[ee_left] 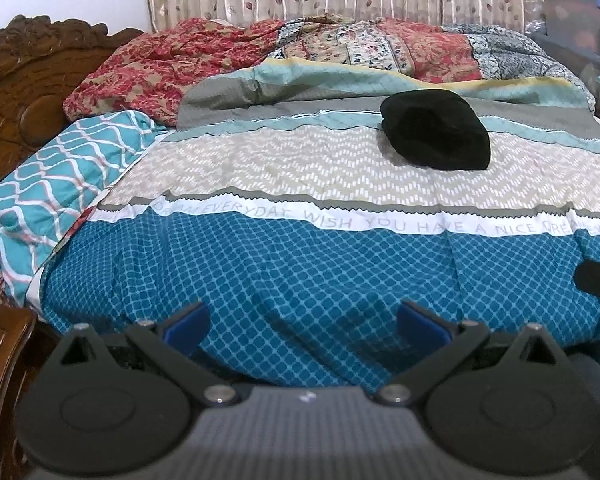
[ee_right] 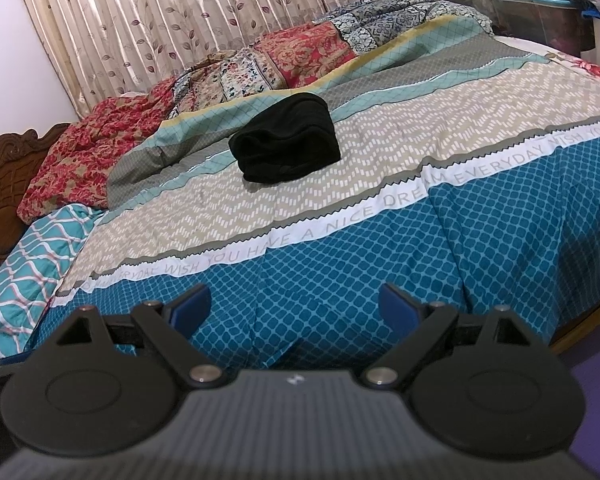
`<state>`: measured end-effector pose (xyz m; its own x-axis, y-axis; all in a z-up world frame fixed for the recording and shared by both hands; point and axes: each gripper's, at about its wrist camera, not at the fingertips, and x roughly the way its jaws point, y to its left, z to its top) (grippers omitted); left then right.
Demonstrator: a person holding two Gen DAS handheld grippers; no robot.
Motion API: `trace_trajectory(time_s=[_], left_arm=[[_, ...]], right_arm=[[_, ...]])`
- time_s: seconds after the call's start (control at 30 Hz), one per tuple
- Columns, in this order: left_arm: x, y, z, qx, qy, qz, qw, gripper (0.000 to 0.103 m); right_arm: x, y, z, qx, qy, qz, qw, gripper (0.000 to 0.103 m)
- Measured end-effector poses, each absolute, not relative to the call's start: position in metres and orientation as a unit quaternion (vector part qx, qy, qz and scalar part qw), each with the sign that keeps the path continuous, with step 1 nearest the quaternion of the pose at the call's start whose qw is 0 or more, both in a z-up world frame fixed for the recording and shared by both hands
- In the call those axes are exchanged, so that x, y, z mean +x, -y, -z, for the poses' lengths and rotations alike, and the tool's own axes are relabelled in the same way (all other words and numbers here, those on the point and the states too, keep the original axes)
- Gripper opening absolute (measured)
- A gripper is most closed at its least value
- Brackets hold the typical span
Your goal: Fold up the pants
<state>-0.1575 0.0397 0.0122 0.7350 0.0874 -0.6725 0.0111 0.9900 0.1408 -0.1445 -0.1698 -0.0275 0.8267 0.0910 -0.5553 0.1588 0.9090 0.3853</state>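
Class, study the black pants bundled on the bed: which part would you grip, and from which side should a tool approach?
Grip the near edge of the black pants, where stacked folds show as ridges, probably easiest to pinch. Come in low from the blue-checked end of the bedspread. Both the left tool and right tool are open and hold nothing.

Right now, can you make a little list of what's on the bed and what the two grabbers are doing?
pants: black pants, folded bundle on the beige zigzag stripe
bed cover: bedspread, blue, white, beige and grey bands
behind pants: patchwork quilt, bunched up
left gripper: open, holding nothing
right gripper: open, holding nothing
touching pants: neither gripper
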Motion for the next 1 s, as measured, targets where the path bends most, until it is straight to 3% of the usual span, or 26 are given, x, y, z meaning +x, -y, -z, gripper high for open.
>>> trace_trajectory(time_s=[1.0], left_arm=[[-0.137, -0.031, -0.002, 0.077, -0.398, -0.001, 0.914, 0.103]], right_arm=[[-0.144, 0.171, 0.029, 0.207, -0.29, 0.03, 0.934, 0.092]])
